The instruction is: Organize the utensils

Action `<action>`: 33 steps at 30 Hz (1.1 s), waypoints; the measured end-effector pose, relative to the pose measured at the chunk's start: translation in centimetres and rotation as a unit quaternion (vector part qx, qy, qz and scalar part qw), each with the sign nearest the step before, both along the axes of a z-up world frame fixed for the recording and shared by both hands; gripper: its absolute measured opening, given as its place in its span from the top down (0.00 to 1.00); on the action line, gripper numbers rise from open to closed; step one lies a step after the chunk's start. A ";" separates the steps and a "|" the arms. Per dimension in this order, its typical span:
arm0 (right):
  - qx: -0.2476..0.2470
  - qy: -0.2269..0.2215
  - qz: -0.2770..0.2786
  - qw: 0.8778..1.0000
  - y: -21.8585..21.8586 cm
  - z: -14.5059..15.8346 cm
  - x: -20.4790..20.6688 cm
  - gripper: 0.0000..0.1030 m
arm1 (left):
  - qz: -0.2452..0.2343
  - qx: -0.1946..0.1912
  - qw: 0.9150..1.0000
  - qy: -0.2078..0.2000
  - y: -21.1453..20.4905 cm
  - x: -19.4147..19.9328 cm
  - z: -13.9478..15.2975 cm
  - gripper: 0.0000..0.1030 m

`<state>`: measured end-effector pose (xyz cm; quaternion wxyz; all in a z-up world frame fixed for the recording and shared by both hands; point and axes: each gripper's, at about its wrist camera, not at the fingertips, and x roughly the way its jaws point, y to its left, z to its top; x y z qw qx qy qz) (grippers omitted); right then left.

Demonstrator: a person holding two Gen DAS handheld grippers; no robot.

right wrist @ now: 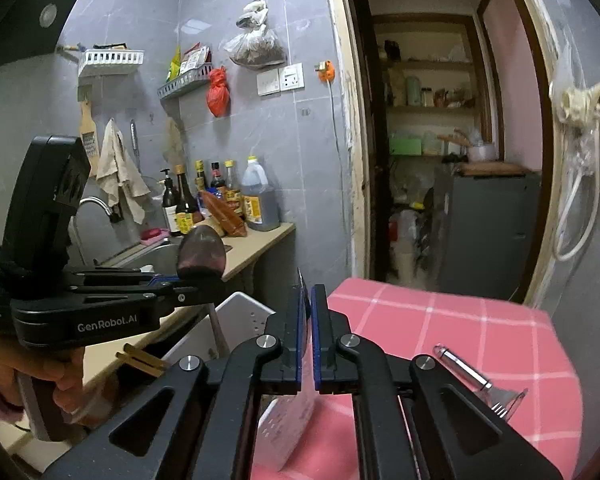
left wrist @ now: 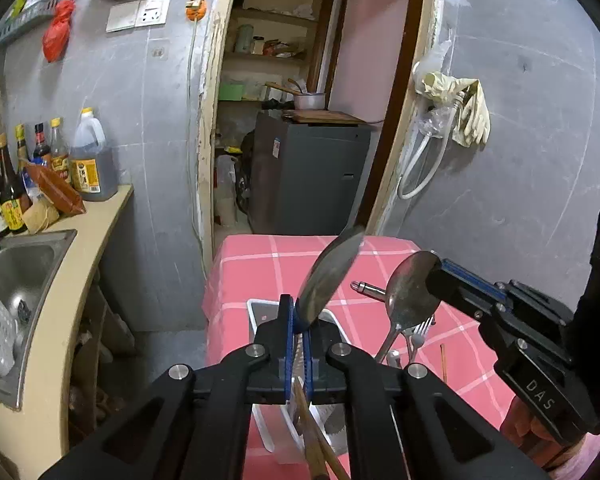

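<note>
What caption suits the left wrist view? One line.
Left hand-held gripper grips the tilted spoon, right hand-held gripper the second spoon, at a white utensil holder.

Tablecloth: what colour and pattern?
Pink with a white grid check on the tablecloth; clearest in the right wrist view.

Bottles (left wrist: 40,168) behind sink (left wrist: 20,276)

Both wrist views face the doorway (left wrist: 300,100) across the pink table (right wrist: 440,320).
</note>
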<state>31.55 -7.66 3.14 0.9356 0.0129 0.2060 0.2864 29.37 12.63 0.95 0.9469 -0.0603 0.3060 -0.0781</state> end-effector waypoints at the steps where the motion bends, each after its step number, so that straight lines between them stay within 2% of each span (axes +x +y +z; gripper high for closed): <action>1: 0.004 0.004 0.001 1.000 -0.2 -0.1 0.1 0.96 | 0.001 -0.003 1.000 -0.001 0.1 -0.1 0.0 0.94; 3: 0.010 0.008 0.003 1.000 -0.4 -0.4 0.1 0.96 | 0.003 -0.011 1.000 -0.003 0.3 -0.4 0.0 0.89; 6: 0.022 0.018 0.008 1.000 -0.9 -0.7 0.2 0.96 | 0.008 -0.018 1.000 -0.006 0.4 -0.6 -0.1 0.77; 8: 0.028 0.022 0.007 0.999 -1.2 -0.7 0.2 0.96 | 0.010 -0.024 1.000 -0.009 0.5 -0.9 -0.1 0.74; 12: 0.037 0.021 -0.013 0.999 -2.6 -0.5 -0.4 0.95 | 0.023 -0.040 0.999 -0.017 0.6 -1.5 -0.1 0.57; 13: 0.038 0.019 -0.023 0.999 -3.3 -0.4 -0.7 0.91 | 0.026 -0.042 0.999 -0.021 0.6 -1.6 0.0 0.52; 14: 0.040 0.016 -0.032 0.999 -3.8 -0.1 -0.9 0.80 | 0.029 -0.043 0.998 -0.027 0.5 -1.8 0.1 0.50; 15: 0.043 0.012 -0.044 0.998 -4.6 0.0 -1.3 0.72 | 0.033 -0.043 0.998 -0.036 0.2 -2.1 0.3 0.44; 16: 0.047 0.009 -0.053 0.997 -5.3 0.3 -1.5 0.59 | 0.036 -0.043 0.997 -0.046 0.0 -2.4 0.5 0.37; 17: 0.052 0.003 -0.065 0.997 -6.2 0.4 -1.8 0.55 | 0.040 -0.044 0.997 -0.056 -0.3 -2.7 0.7 0.32; 19: 0.049 -0.004 -0.090 0.995 -8.2 0.8 -2.4 0.54 | 0.049 -0.046 0.995 -0.079 -1.1 -3.5 1.1 0.19; 21: 0.045 -0.012 -0.111 0.993 -9.8 1.1 -2.9 0.46 | 0.056 -0.043 0.992 -0.103 -2.3 -4.2 1.4 0.11; 23: 0.040 -0.025 -0.135 0.990 -11.4 1.6 -3.6 0.27 | 0.066 -0.033 0.990 -0.121 -3.5 -4.7 1.5 0.05; 24: 0.037 -0.032 -0.147 0.988 -12.3 1.6 -4.0 0.23 | 0.069 -0.027 0.989 -0.131 -4.2 -5.0 1.6 0.00; 29: 0.019 -0.050 -0.183 0.982 -15.4 1.9 -5.3 0.03 | 0.067 0.002 0.984 -0.165 -7.8 -6.2 1.2 0.00; 33: 0.003 -0.046 -0.197 0.979 -17.6 1.4 -5.8 0.01 | 0.053 0.009 0.984 -0.172 -10.2 -6.5 0.4 0.00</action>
